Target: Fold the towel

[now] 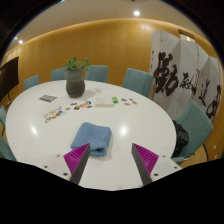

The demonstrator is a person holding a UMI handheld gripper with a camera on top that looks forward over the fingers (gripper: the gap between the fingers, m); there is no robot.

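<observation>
A blue towel [92,137] lies folded on the round white table [135,120], just ahead of my left finger. My gripper [111,160] is open and empty, held above the table's near part. The magenta pads [77,156] stand wide apart, with bare table between them. The towel's near edge is close to the left pad, and I cannot tell whether they touch.
A potted plant [76,78] stands at the table's far side. Small coloured items [56,115] and cards [105,101] lie beyond the towel, a dark flat object [48,98] further left. Teal chairs [137,80] ring the table. A calligraphy screen [185,75] stands to the right.
</observation>
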